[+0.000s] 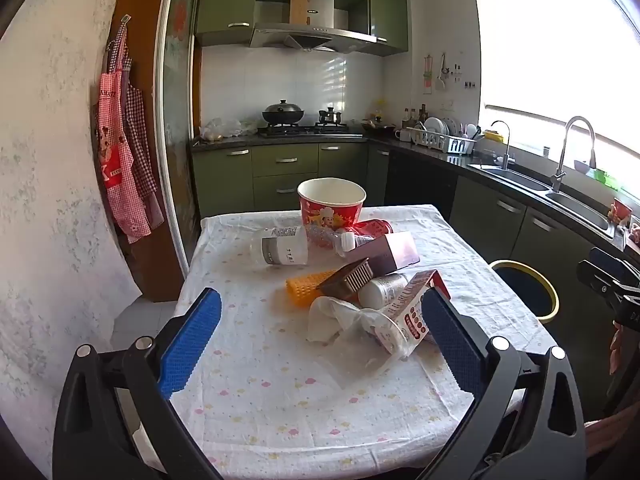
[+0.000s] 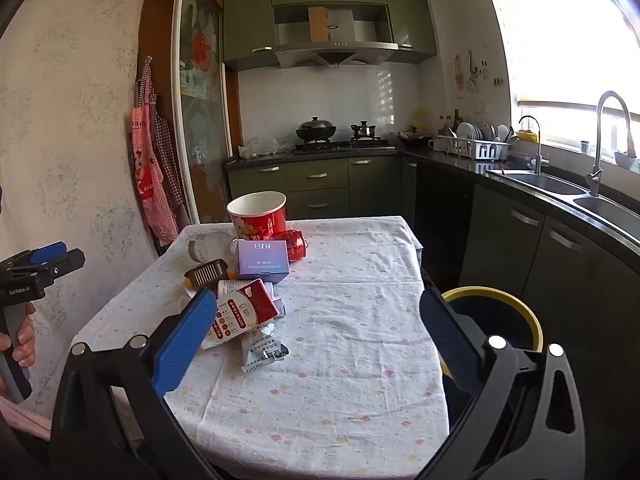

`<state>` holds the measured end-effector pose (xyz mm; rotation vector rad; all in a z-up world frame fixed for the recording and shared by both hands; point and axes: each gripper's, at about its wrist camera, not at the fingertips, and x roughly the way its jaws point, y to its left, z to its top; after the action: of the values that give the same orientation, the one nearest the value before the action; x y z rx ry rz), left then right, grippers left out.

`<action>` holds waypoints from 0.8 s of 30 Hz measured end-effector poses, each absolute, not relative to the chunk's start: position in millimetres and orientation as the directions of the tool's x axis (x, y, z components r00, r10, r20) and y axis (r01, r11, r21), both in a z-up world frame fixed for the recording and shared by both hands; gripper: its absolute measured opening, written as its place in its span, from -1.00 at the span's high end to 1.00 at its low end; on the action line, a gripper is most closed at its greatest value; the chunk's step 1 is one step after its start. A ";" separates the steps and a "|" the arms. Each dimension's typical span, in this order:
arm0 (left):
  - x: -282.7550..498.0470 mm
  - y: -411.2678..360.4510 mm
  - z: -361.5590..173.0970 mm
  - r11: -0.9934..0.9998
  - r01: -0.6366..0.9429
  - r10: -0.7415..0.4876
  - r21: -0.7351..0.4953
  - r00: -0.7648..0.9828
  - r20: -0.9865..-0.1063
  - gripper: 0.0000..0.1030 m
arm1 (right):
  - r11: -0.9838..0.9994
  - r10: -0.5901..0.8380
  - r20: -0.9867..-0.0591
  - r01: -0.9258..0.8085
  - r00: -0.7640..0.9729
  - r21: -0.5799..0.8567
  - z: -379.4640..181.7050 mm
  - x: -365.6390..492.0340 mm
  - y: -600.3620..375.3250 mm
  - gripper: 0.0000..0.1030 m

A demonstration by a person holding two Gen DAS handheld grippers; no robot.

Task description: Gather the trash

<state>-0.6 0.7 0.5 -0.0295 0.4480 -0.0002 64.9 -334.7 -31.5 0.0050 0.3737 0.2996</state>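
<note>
A pile of trash lies on the clothed table [image 1: 280,392]: a red paper bucket [image 1: 331,202], a clear plastic bottle [image 1: 280,246], a purple box [image 1: 384,252], an orange mesh piece [image 1: 306,290], a brown comb-like tray [image 1: 348,280], a red-white carton [image 1: 412,314] and crumpled plastic [image 1: 340,320]. In the right wrist view the bucket [image 2: 258,216], purple box [image 2: 262,262], carton [image 2: 244,312] and a grey wrapper [image 2: 262,350] show. My left gripper [image 1: 320,340] is open above the near pile. My right gripper [image 2: 316,340] is open and empty over the table [image 2: 340,380].
A black bin with a yellow rim [image 2: 494,320] stands on the floor right of the table; it also shows in the left wrist view [image 1: 528,292]. Kitchen counter and sink [image 2: 560,188] run along the right. Aprons [image 1: 124,168] hang on the left wall.
</note>
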 end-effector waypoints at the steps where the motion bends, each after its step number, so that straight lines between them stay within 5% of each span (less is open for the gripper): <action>1: -0.7 0.4 0.5 1.000 -0.006 -0.006 -0.026 0.901 -0.433 -0.93 | 0.956 0.289 -0.371 -0.289 0.882 0.057 -31.9 66.0 -334.0 -0.88; 24: 2.3 0.3 -4.1 0.999 0.021 -0.031 -0.028 0.886 -0.462 -0.93 | 0.959 0.279 -0.366 -0.275 0.888 0.063 -39.6 69.7 -334.1 -0.88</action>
<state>2.3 0.3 -4.1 -0.0228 0.4811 -0.0270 69.7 -334.1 -39.6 0.0096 0.3812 0.2881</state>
